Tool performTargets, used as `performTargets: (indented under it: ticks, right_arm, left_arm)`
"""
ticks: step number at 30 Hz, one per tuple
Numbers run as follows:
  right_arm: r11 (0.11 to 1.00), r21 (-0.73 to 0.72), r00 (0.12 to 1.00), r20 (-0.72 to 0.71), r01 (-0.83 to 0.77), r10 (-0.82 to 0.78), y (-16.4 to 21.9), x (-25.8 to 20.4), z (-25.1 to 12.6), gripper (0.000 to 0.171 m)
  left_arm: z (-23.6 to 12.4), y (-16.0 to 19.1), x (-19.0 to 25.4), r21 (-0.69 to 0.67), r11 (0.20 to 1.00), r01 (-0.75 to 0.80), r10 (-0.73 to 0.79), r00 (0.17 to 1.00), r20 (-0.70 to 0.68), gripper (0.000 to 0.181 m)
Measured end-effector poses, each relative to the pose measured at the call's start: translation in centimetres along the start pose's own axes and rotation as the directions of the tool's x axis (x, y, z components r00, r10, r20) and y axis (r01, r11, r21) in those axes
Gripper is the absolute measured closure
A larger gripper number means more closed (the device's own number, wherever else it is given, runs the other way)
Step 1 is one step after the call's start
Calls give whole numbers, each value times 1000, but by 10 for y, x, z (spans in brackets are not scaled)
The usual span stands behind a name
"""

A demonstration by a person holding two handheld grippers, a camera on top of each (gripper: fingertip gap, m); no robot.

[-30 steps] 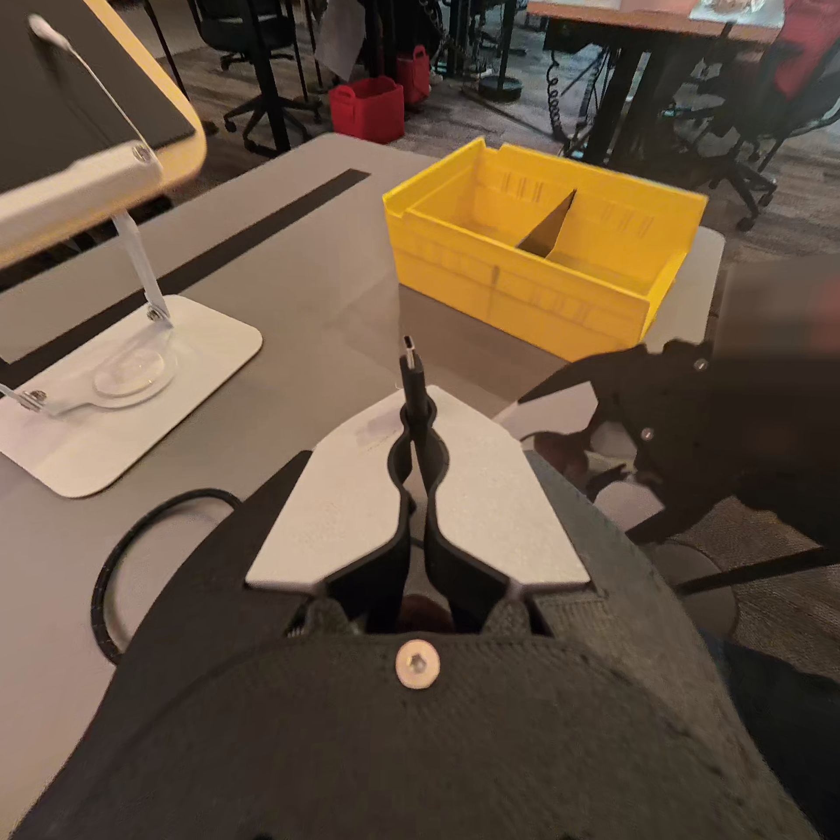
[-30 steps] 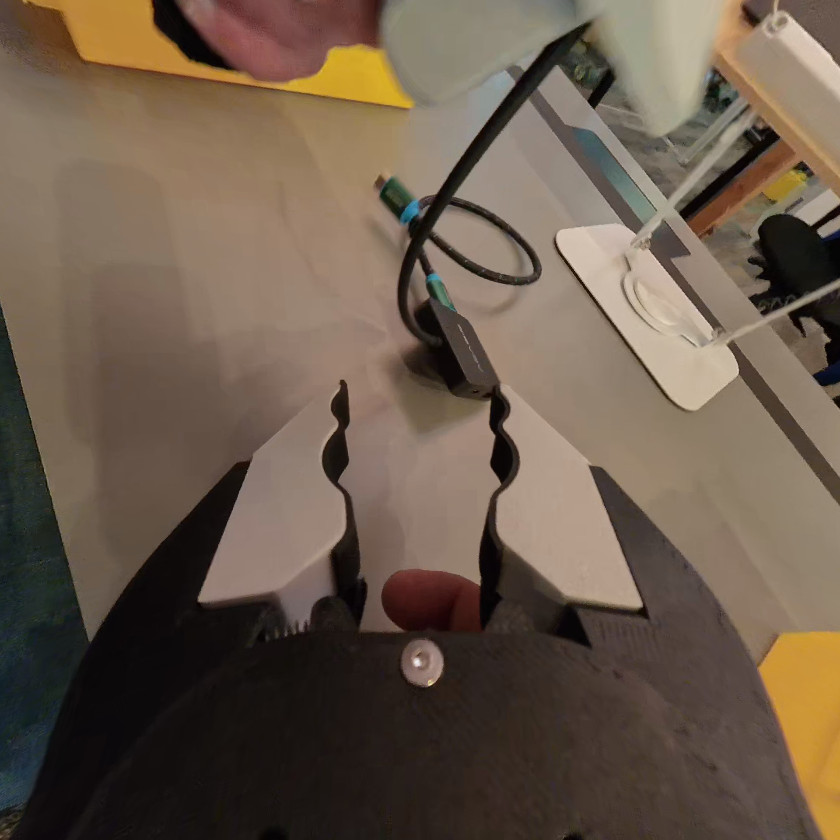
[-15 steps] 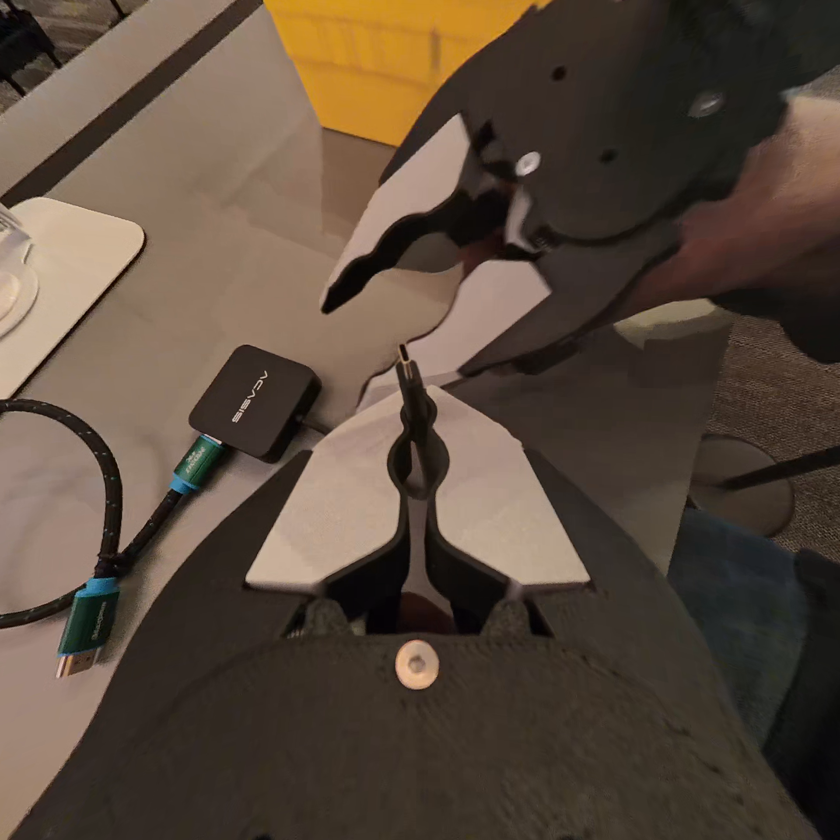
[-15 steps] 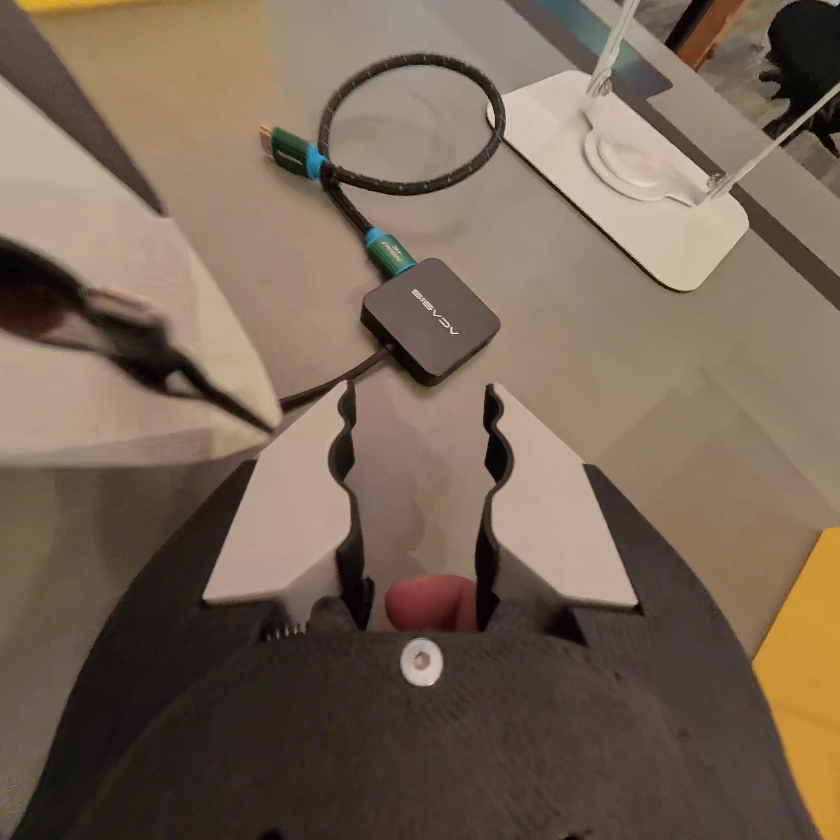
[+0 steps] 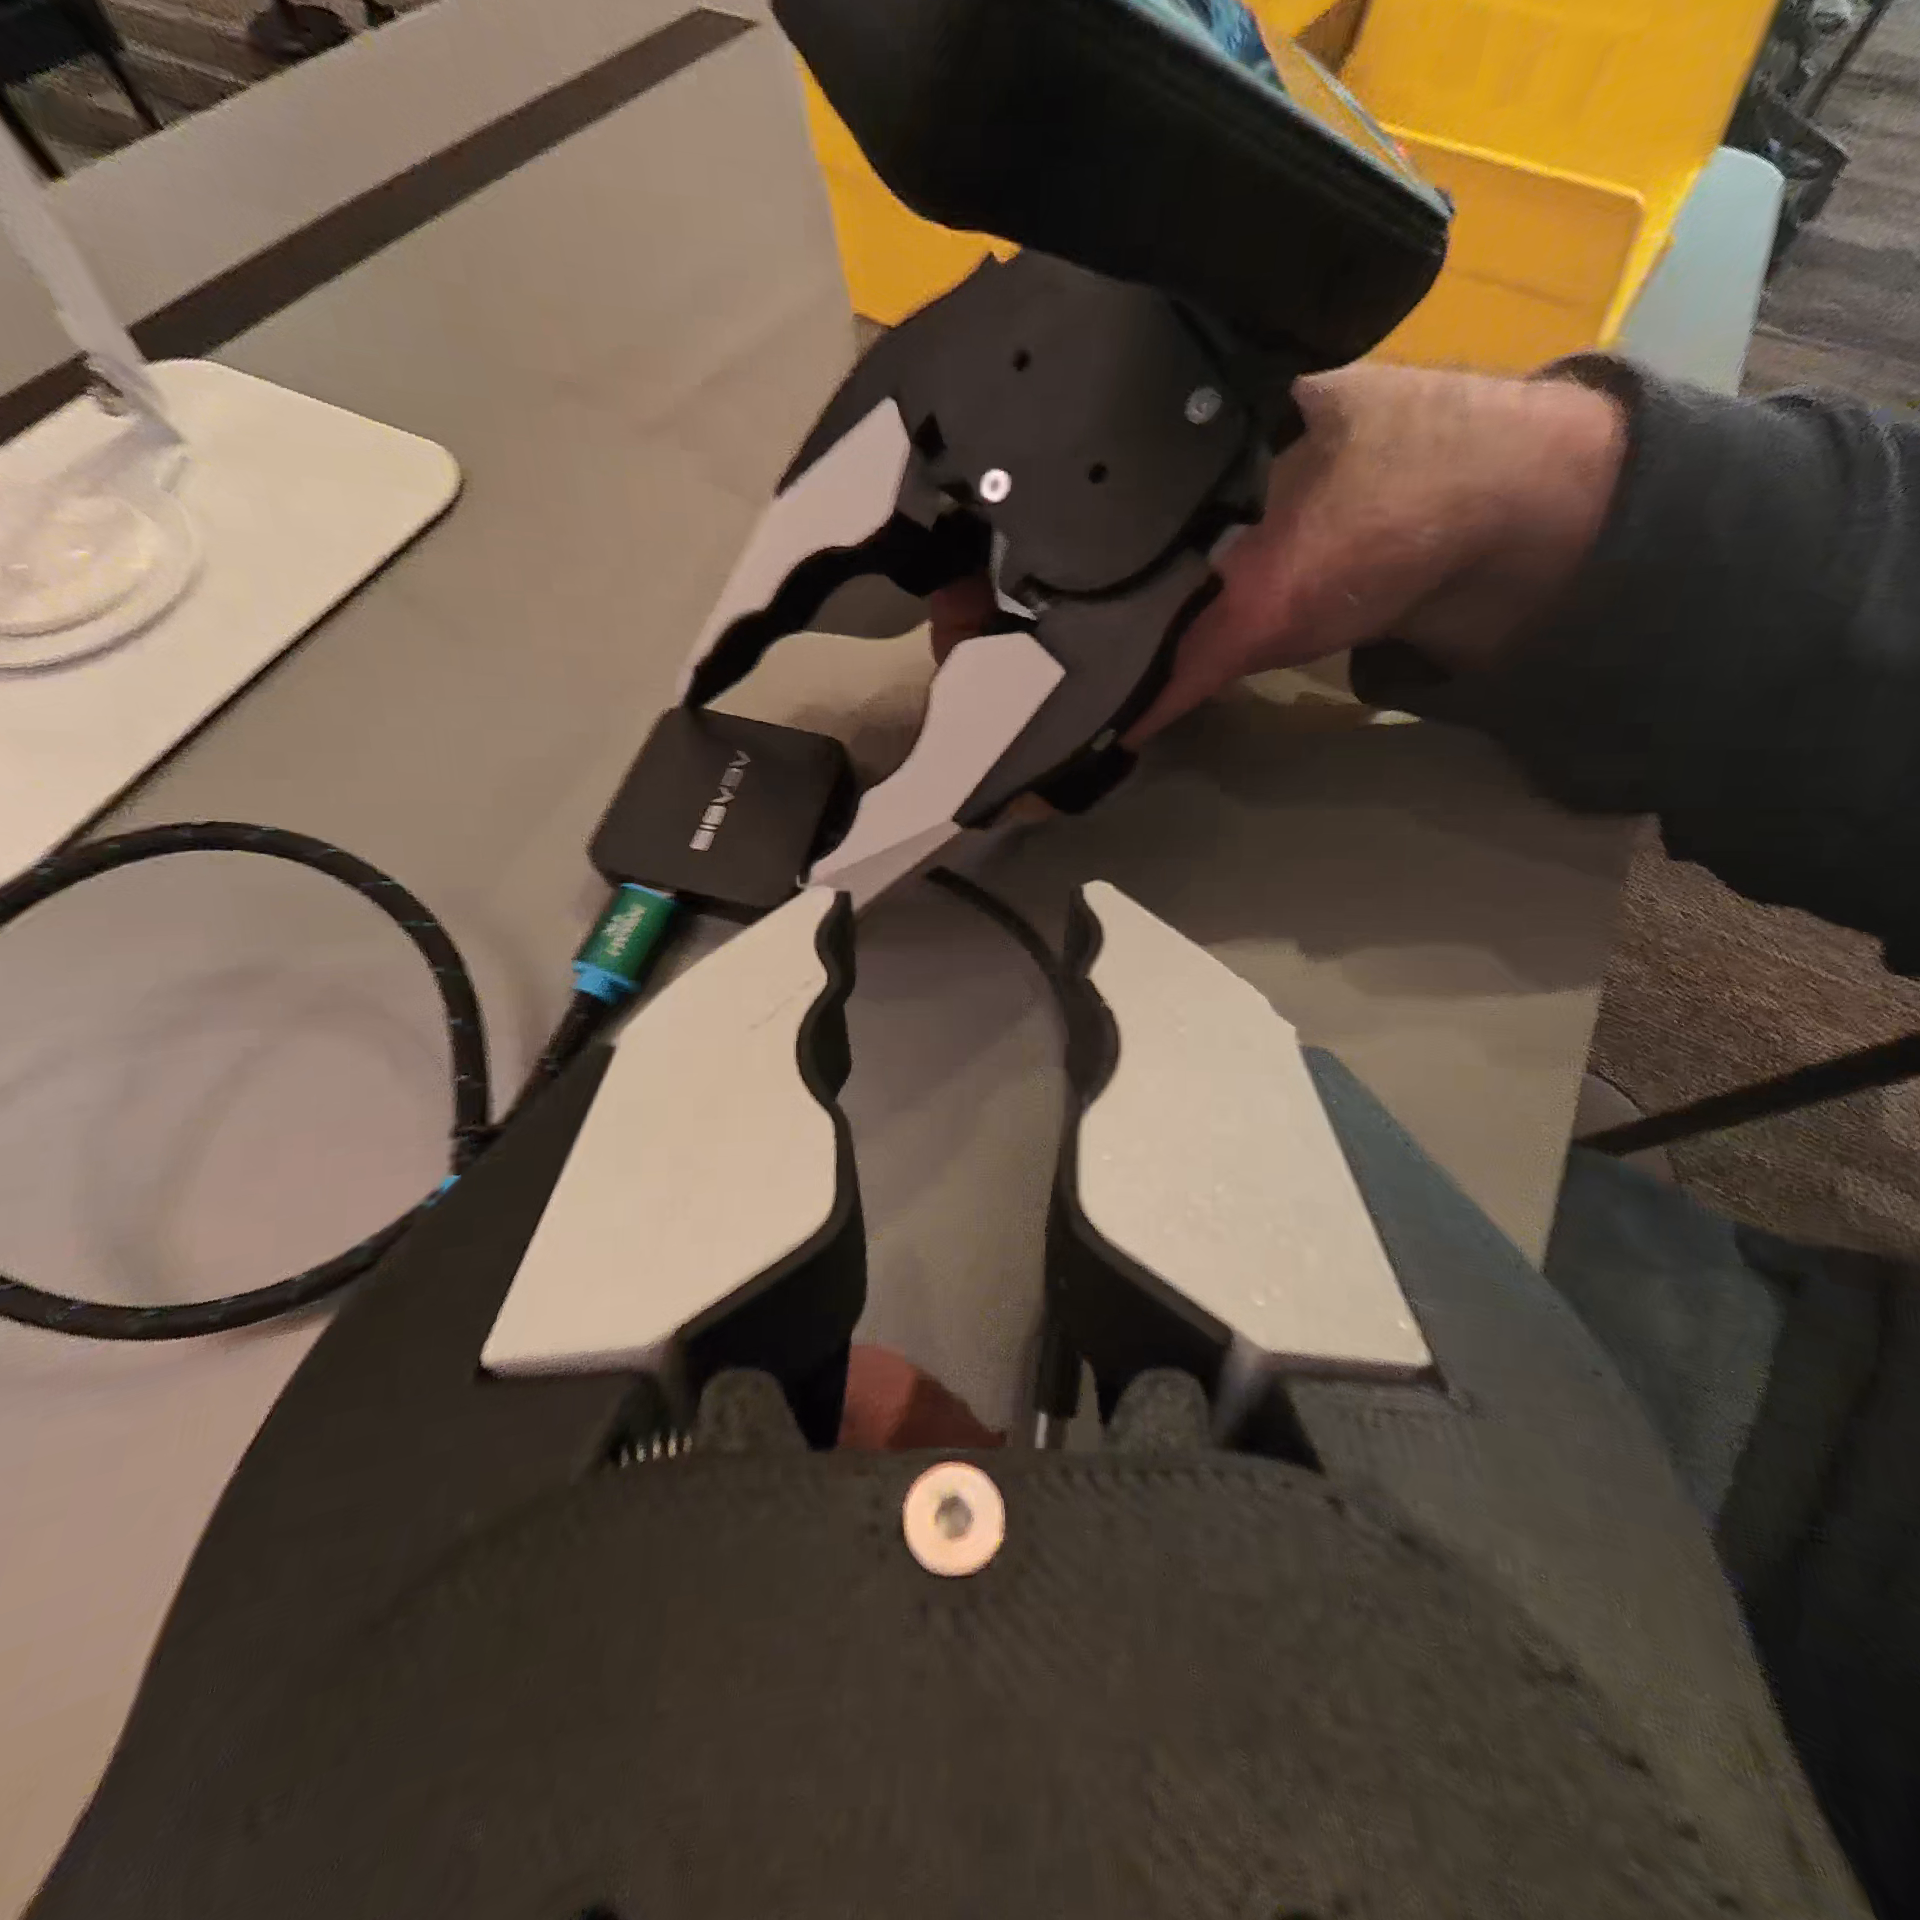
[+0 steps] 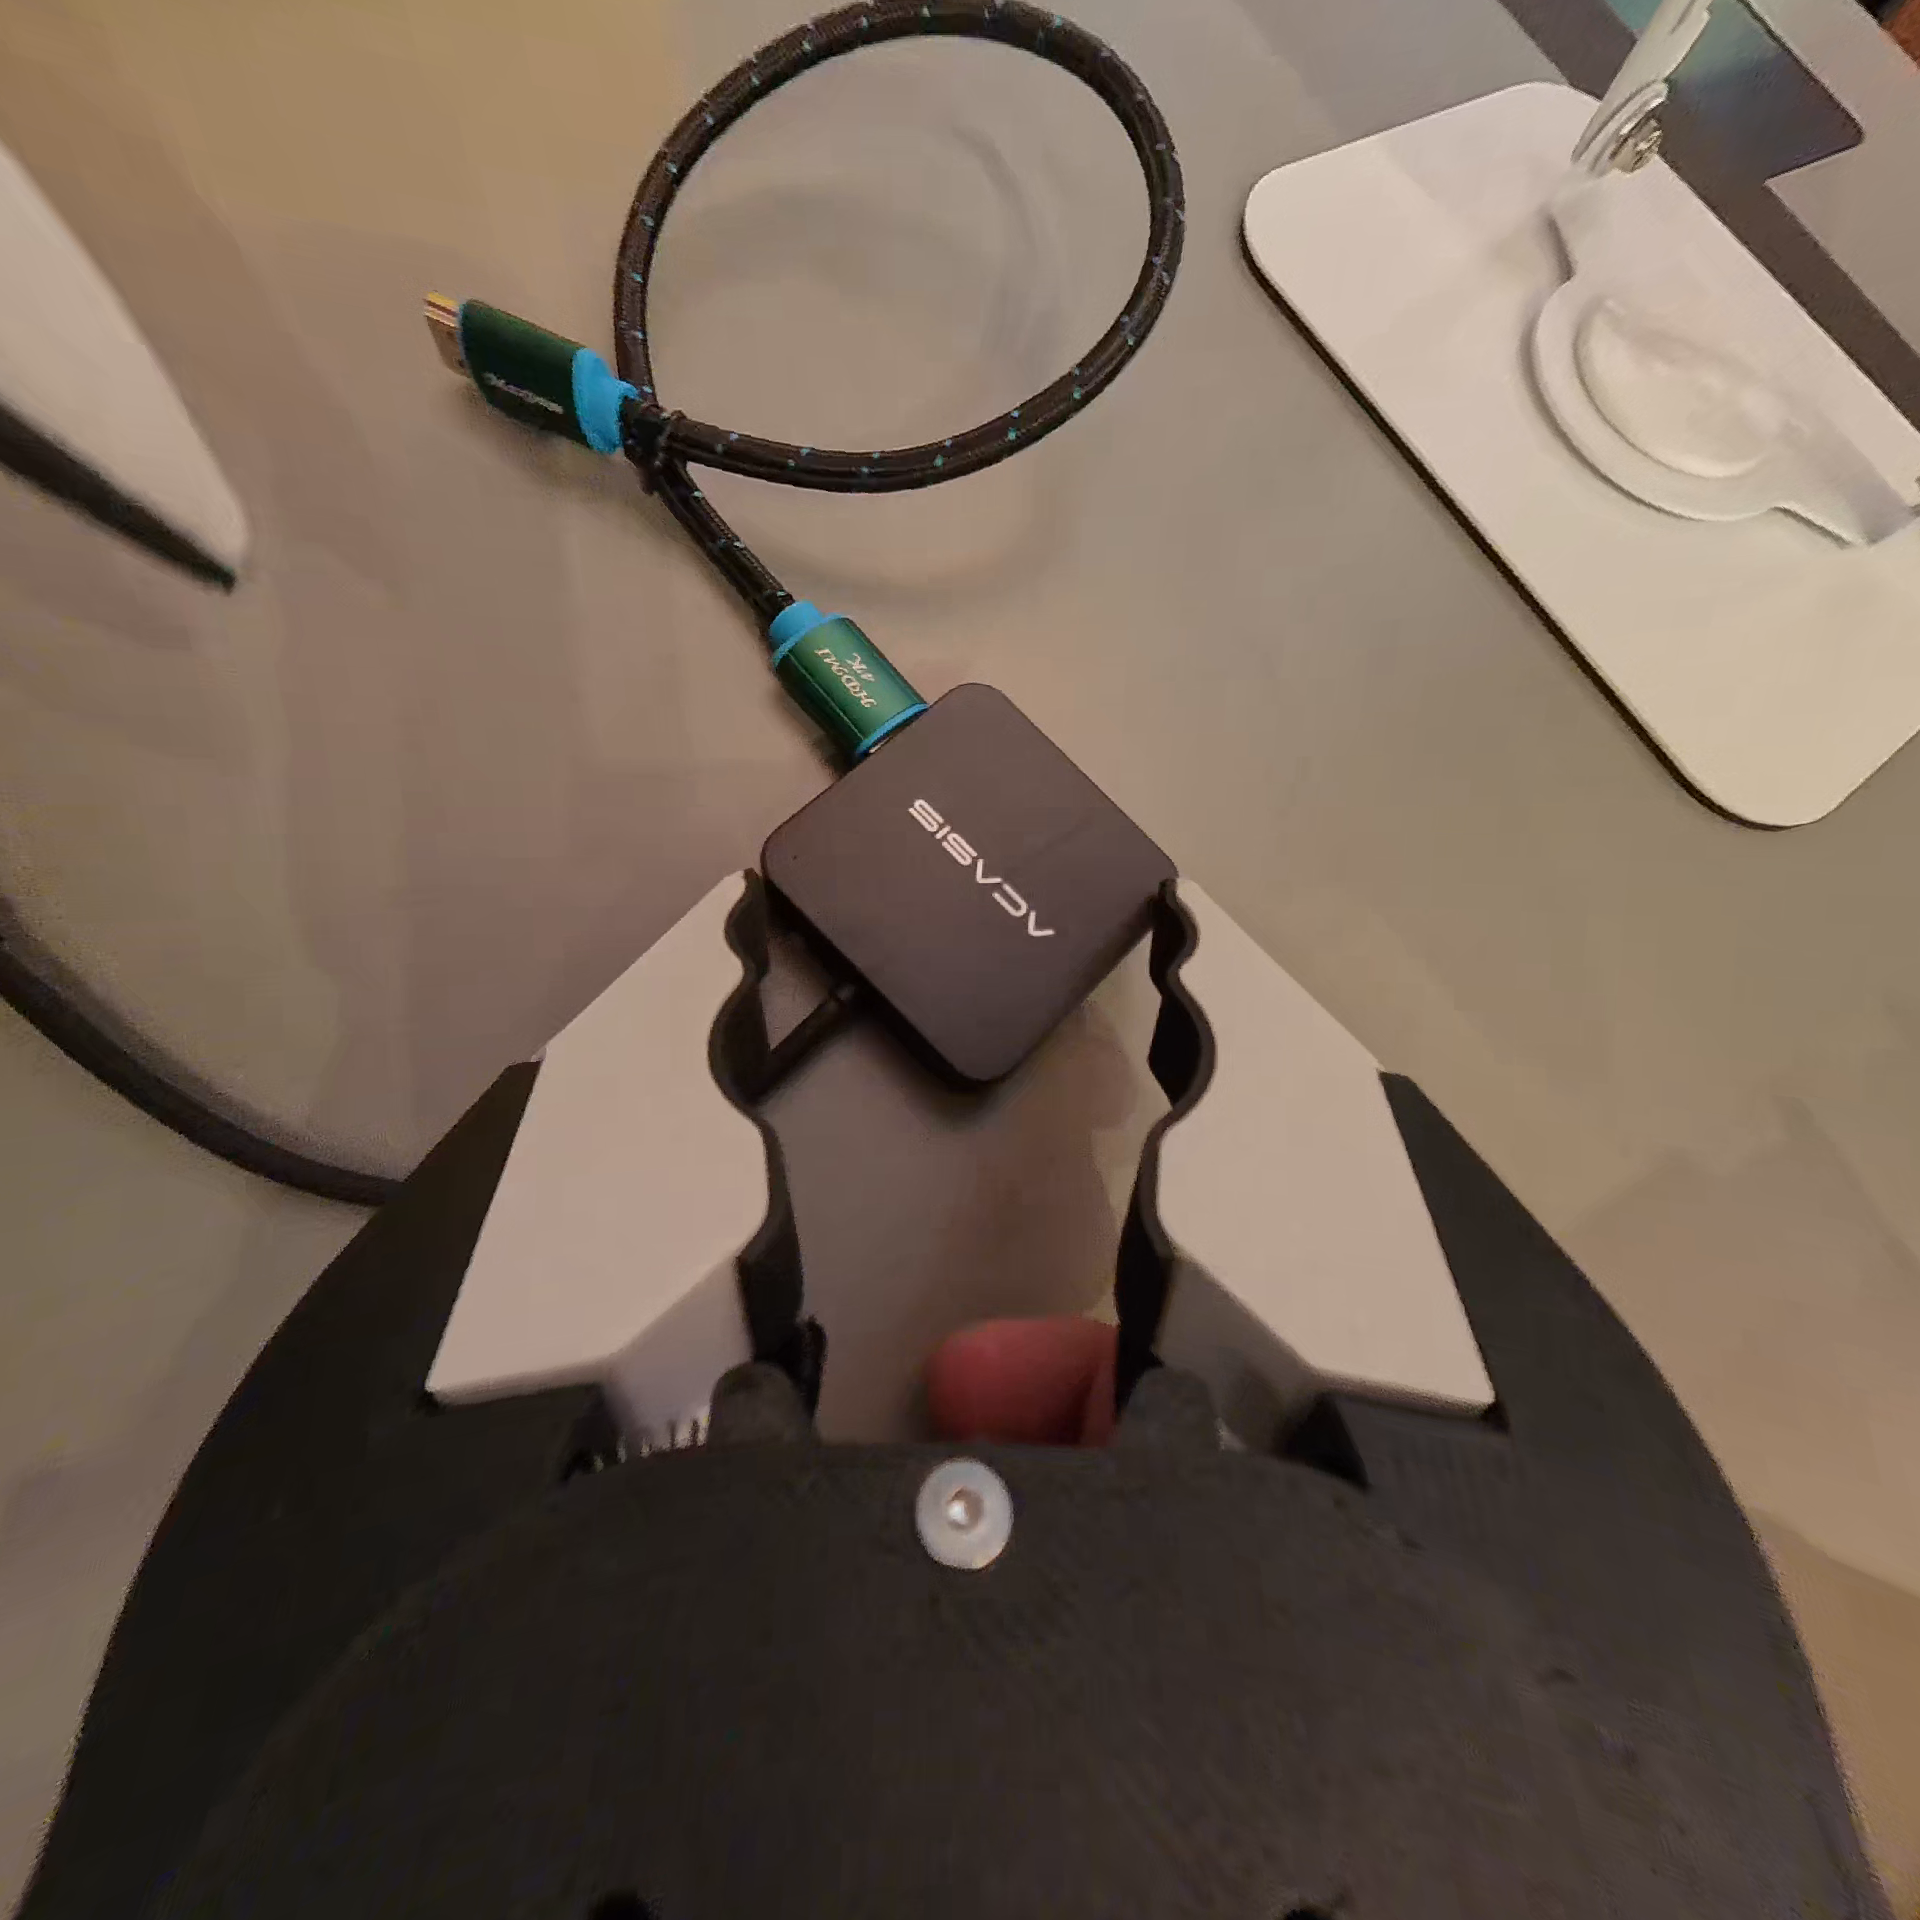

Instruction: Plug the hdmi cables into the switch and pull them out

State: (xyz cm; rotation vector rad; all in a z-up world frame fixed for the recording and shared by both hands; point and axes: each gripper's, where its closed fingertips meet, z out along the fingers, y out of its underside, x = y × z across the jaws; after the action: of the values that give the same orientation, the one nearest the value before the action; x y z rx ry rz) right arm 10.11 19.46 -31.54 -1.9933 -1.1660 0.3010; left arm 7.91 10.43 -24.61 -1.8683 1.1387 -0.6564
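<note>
A small black square switch lies flat on the grey table. A braided black HDMI cable has one green plug in the switch and its other green plug lying free. My right gripper is open, with its fingertips on either side of the switch's near corners. It also shows in the left wrist view, over the switch. My left gripper is open and empty. The switch's thin black lead runs loose between its fingers.
A white stand base lies to the right of the switch and shows in the left wrist view. A yellow bin stands at the table's far end. A person's hand holds the right gripper.
My left gripper has opened and let go of the thin lead's plug. My right gripper has come down and forward until its open fingers flank the switch.
</note>
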Motion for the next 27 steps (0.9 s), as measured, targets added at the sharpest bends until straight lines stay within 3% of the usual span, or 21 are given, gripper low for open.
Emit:
performTargets:
  ticks: [1, 3, 9, 13, 18, 23, 27]
  right_arm:
    - [1000, -1, 1000, 5, 1, -1, 0, 1, 1, 99]
    - [1000, 0, 1000, 16, 6, -6, 0, 1, 1, 99]
    - [999, 18, 999, 19, 35, -36, 0, -2, -1, 107]
    - [999, 28, 999, 39, 36, -38, 0, -4, -2, 108]
    - [999, 39, 998, 59, 28, -30, 0, -6, -4, 109]
    - [997, 75, 998, 61, 16, -20, -4, -4, -7, 111]
    - [993, 116, 999, 42, -1, -4, -8, 0, -12, 98]
  left_arm:
    - [-1, -3, -7, 1, 1000, 2, -2, 1000, 17, 144]
    - [1, -4, -25, -26, 1000, -13, 15, 997, 75, 147]
    - [31, 28, -72, -286, 946, -151, 218, 952, 216, 143]
    - [47, 47, -79, -404, 889, -217, 296, 944, 144, 141]
    - [58, 49, -88, -385, 904, -187, 258, 956, 140, 161]
    - [57, 49, -91, -391, 894, -220, 289, 949, 126, 162]
    - [50, 47, -96, -347, 916, -200, 273, 946, 174, 166]
